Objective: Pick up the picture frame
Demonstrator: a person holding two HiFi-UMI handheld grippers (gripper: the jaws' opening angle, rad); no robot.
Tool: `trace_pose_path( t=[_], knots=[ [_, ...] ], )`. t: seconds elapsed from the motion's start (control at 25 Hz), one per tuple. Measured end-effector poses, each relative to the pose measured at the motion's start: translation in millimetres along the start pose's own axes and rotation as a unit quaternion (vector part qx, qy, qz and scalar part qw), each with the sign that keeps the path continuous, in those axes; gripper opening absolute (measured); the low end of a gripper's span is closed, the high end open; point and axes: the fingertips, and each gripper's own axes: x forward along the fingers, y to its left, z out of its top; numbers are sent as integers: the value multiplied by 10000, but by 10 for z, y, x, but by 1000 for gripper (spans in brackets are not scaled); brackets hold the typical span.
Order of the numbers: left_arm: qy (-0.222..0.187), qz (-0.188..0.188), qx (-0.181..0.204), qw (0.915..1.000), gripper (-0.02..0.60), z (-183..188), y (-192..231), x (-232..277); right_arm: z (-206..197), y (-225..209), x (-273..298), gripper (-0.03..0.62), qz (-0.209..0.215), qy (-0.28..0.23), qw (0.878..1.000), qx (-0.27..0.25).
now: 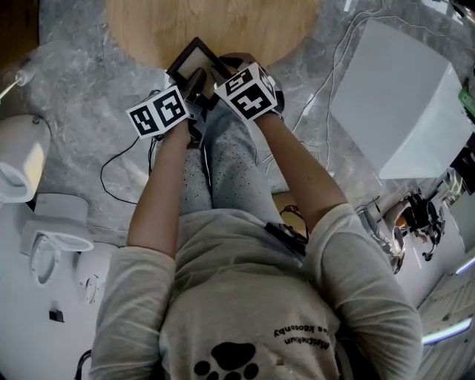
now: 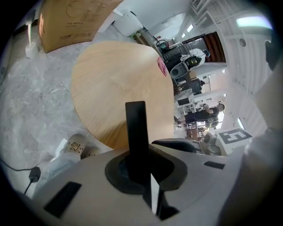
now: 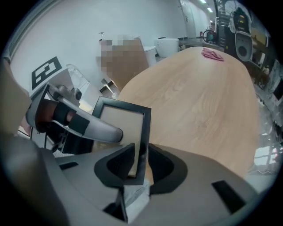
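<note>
A small black picture frame [image 1: 194, 59] with a pale blank insert is held above the person's knees, at the near edge of a round wooden table [image 1: 215, 22]. My left gripper [image 1: 194, 83] is shut on one side of it; in the left gripper view the frame [image 2: 136, 132] rises edge-on as a black bar from the closed jaws [image 2: 139, 170]. My right gripper [image 1: 221, 72] stands at the opposite side. In the right gripper view the frame's lower corner [image 3: 132, 145] sits between the wide jaws [image 3: 139, 165], which do not press on it. A grey finger of the left gripper [image 3: 99, 128] lies across the frame's front.
A large white box [image 1: 393, 96] stands on the marbled floor at the right. White appliances [image 1: 22, 156] and a black cable [image 1: 119, 159] lie at the left. A pink cloth [image 3: 213, 54] rests on the far side of the table. A cardboard box [image 2: 70, 22] stands beyond it.
</note>
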Motion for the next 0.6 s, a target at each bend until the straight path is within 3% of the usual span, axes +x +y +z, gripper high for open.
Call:
trace_pose_path(
  t=[0.4,0.6],
  knots=[
    [124,383,524,9978,17,131,-242,-31,94,-72,-543,61,-480,-434,9952,732],
    [52,526,1119,9923,17,332,-515,-217,369,-126,-958,18,-836,-864,9890,858]
  ],
)
